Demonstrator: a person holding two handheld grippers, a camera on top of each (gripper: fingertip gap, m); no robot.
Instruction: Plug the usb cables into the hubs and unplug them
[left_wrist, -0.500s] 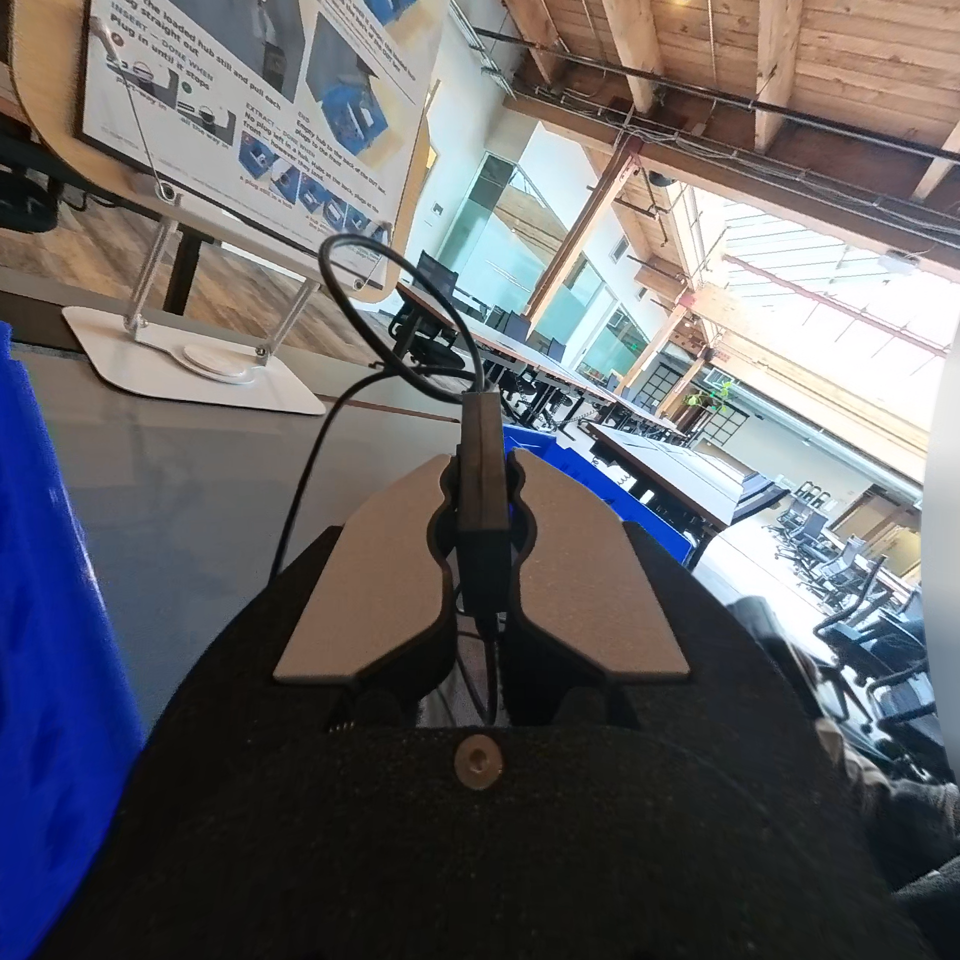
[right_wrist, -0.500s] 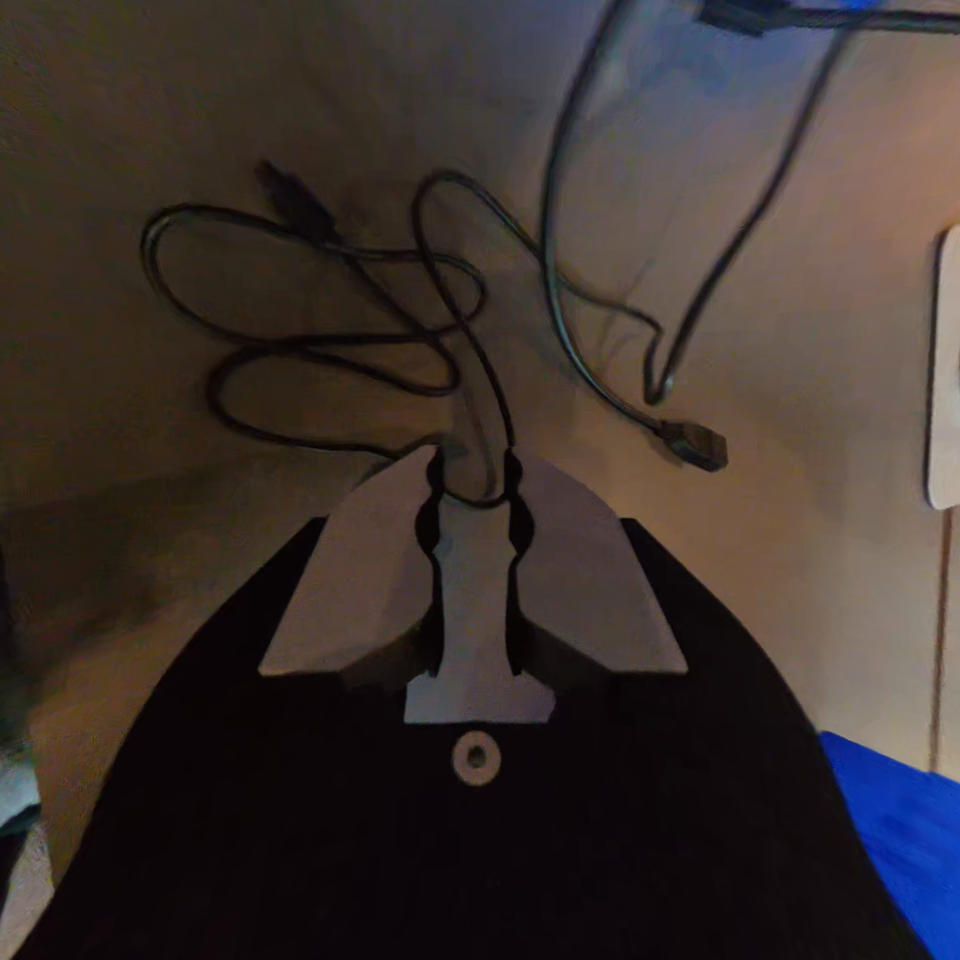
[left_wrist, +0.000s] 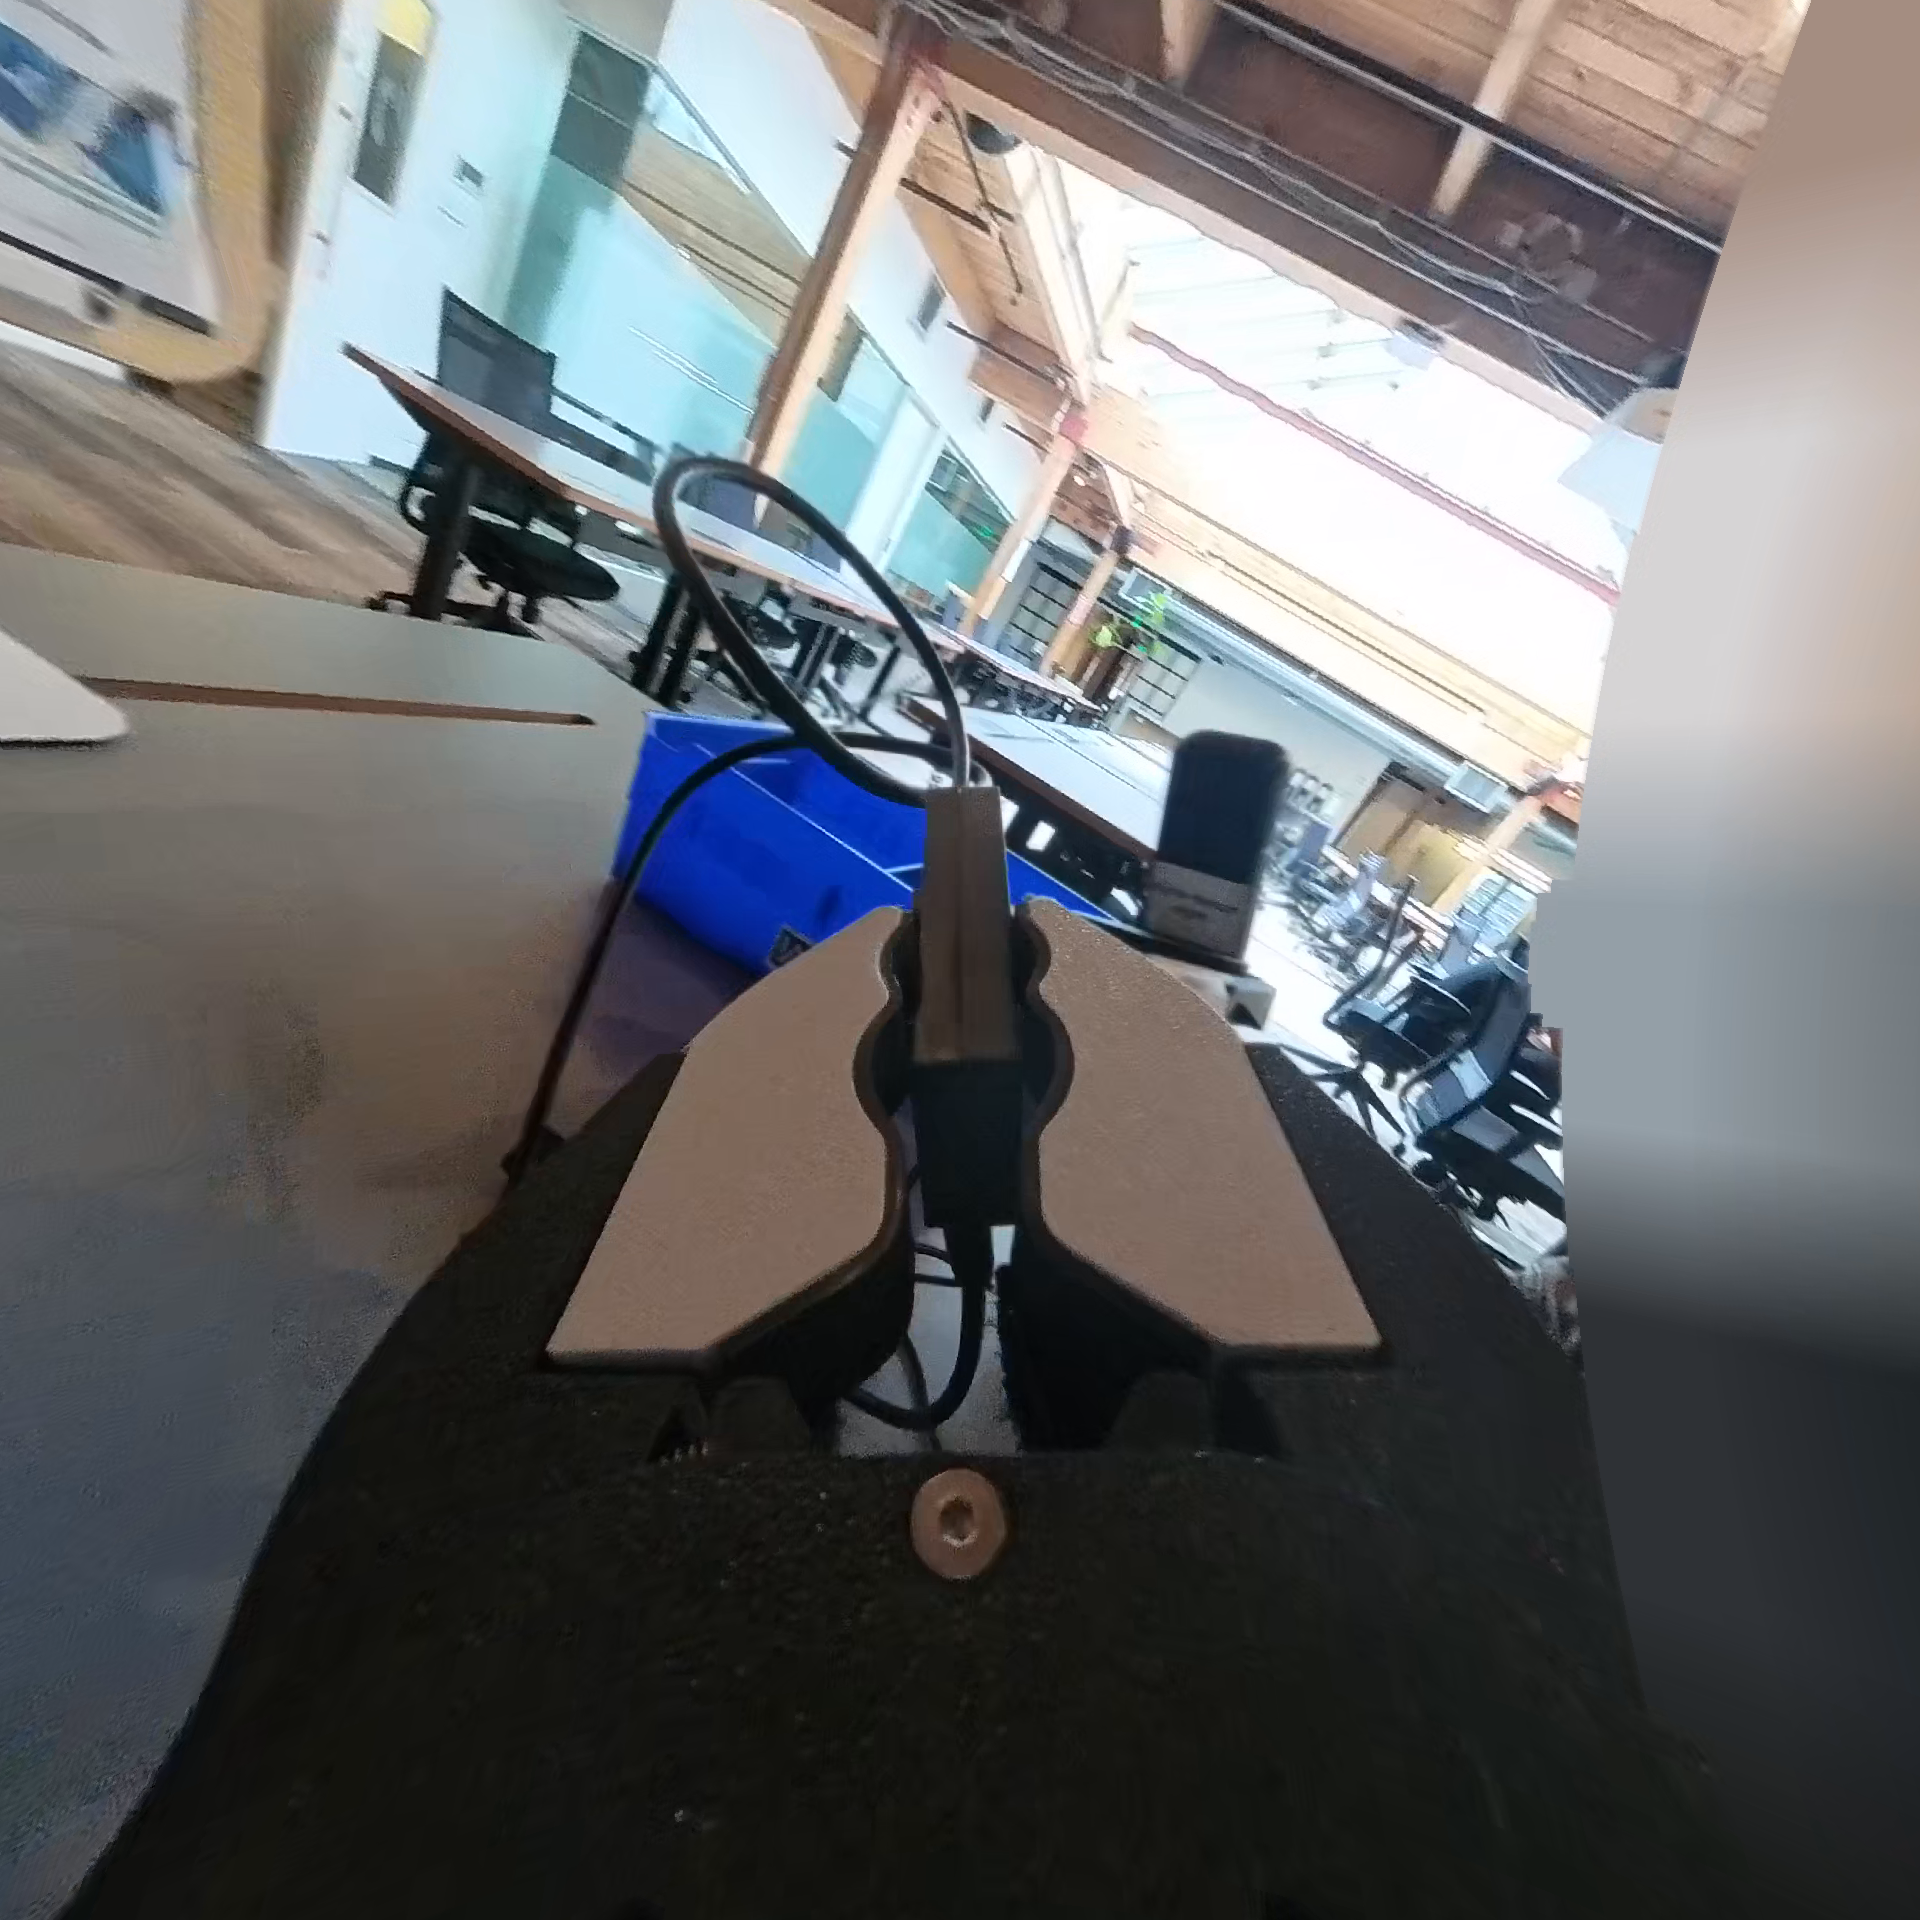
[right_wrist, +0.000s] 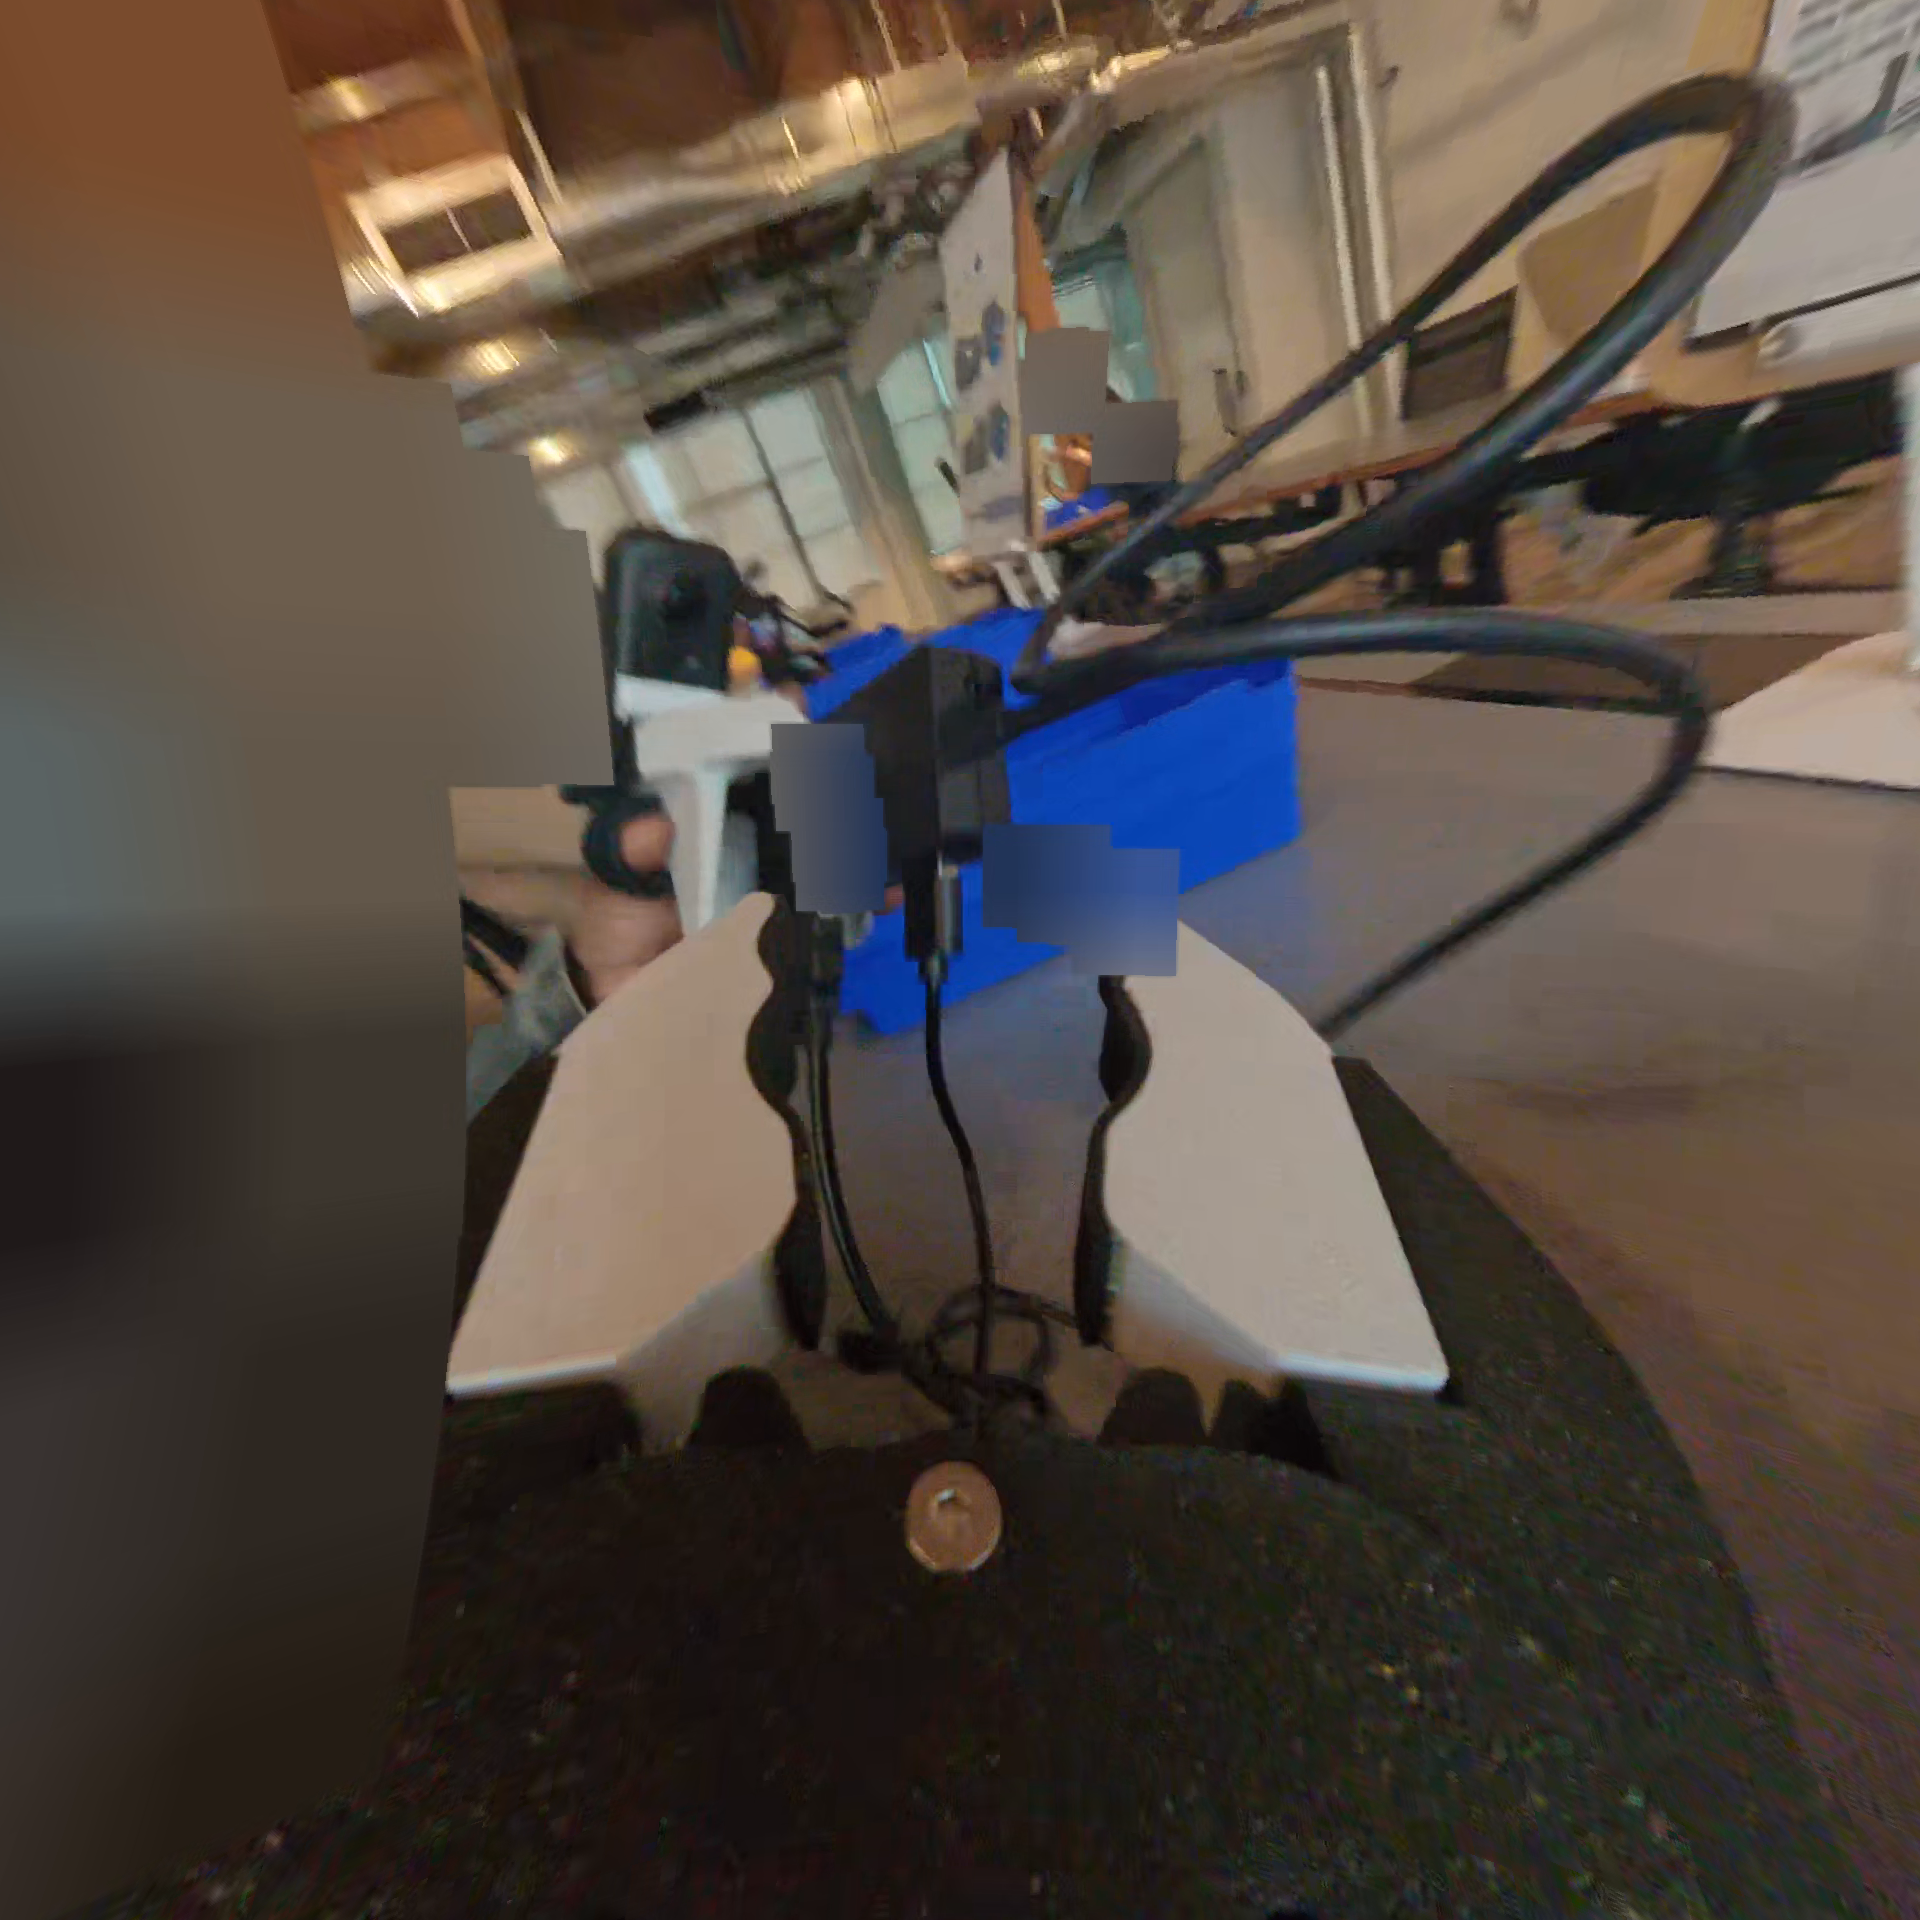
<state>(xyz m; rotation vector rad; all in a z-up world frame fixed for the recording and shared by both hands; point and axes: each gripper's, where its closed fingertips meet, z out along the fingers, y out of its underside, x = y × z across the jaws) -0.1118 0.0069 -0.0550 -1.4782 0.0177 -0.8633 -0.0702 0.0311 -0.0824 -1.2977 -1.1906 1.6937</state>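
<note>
Grey slab-shaped hub (left_wrist: 961, 925) sits clamped in the left tool (left_wrist: 961, 935).

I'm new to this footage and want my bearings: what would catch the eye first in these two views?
In the left wrist view, the left claw is shut on a slim dark hub, its black cable looping up against the bright hall. In the right wrist view, the right claw stands open, facing that hub with a cable hanging from it. Behind sits a blue bin.

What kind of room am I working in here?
Probably an open-plan office or workshop loft: rows of long wooden-edged desks with black swivel chairs, an exposed timber-beam ceiling, and a blue plastic bin on the grey worktable.
</note>
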